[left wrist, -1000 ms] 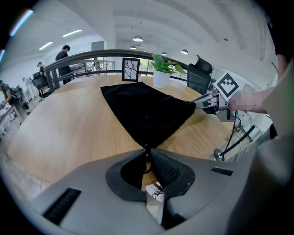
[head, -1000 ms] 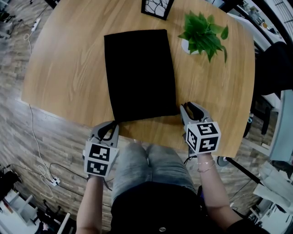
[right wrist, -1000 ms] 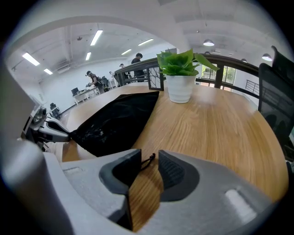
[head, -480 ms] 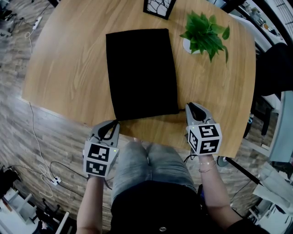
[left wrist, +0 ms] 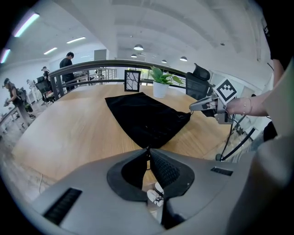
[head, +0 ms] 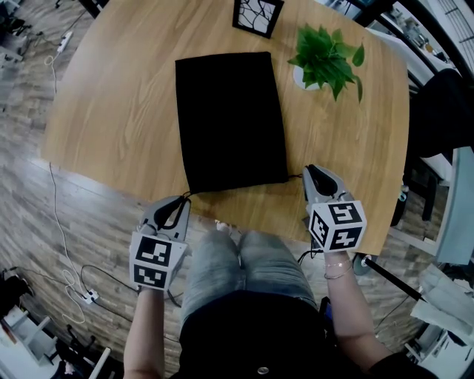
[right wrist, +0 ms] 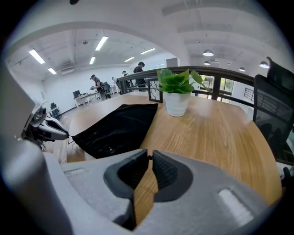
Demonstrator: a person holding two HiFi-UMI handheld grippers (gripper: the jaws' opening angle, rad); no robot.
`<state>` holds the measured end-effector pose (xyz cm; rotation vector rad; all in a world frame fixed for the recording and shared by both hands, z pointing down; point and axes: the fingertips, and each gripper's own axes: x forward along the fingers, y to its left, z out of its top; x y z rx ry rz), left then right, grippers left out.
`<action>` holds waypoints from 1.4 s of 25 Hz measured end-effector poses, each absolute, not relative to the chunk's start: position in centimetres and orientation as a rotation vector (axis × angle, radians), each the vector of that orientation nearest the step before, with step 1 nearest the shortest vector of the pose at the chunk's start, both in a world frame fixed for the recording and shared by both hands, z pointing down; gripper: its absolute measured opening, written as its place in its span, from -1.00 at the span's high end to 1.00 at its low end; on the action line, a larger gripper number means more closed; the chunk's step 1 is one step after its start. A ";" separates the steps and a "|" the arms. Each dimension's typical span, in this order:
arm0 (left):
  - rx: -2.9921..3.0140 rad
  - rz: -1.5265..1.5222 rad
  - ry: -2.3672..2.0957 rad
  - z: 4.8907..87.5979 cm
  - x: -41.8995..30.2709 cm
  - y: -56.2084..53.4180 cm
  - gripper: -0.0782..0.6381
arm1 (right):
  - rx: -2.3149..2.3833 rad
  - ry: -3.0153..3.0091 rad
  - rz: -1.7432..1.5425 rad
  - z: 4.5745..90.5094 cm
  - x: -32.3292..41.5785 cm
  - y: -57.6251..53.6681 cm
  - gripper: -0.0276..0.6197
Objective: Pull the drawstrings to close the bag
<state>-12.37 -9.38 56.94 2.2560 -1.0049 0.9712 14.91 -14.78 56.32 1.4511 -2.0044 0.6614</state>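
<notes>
A flat black drawstring bag (head: 231, 122) lies on the round wooden table (head: 118, 111), its mouth toward me. My left gripper (head: 182, 200) sits off the table's near edge by the bag's near left corner. It is shut on a thin black drawstring (left wrist: 148, 151) that runs up to the bag (left wrist: 147, 121). My right gripper (head: 308, 172) rests by the bag's near right corner. Its jaws are nearly together, and a small dark bit of drawstring (right wrist: 148, 157) is pinched at their tips. In the right gripper view the bag (right wrist: 117, 126) lies ahead on the left, with the left gripper (right wrist: 64, 134) at its corner.
A potted green plant (head: 326, 52) in a white pot stands at the far right of the table, and a framed picture (head: 255, 15) stands behind the bag. My legs are just below the table's near edge. Several people stand far off in the room.
The right gripper's jaws have closed from open to nearly together at the bag's near right corner. The left gripper has drawn back a little from the table edge.
</notes>
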 end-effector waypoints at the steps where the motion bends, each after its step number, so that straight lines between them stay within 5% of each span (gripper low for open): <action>1: 2.259 0.966 -1.015 56.7 -12.5 -9.5 0.69 | 1.458 -2.014 0.656 56.0 14.9 -14.8 0.81; 35: 2.344 0.493 -1.532 42.0 -17.2 -15.0 0.70 | 1.744 -2.322 0.419 39.6 16.3 -17.3 0.82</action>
